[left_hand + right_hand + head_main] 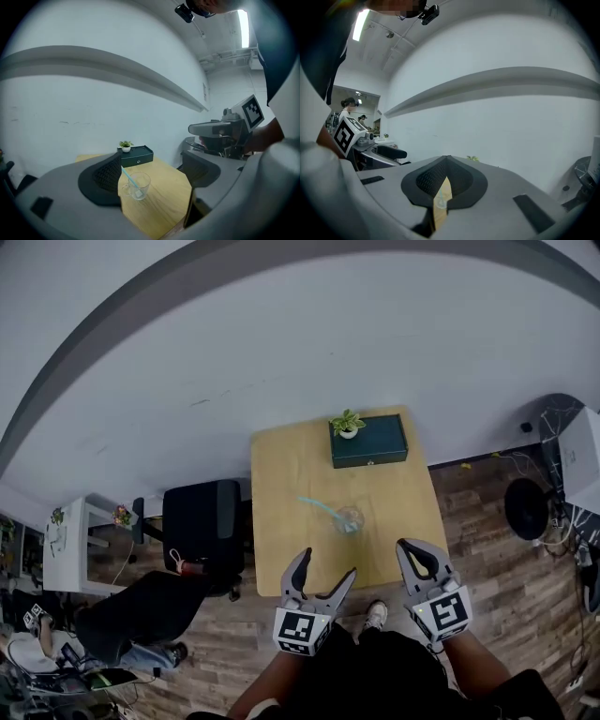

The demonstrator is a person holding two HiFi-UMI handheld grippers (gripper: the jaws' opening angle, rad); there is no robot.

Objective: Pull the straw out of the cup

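Left gripper (326, 566): jaws spread, empty, aimed at the cup, probably to steady it.
Right gripper (412, 549): jaws pressed together, nothing between.
Cup (349, 518): ahead of both grippers, untouched.
Straw (319, 507): inside the cup, leaning leftward.

The left gripper (326, 568) and the right gripper (410, 549) are built alike: pale grey plastic jaws, curved and tapering, lined inside with black ribbed pads (106, 175). Each bears a white cube (300, 631) printed with black square markers. The person wears black clothing (394, 681) and a white shoe (376, 615).
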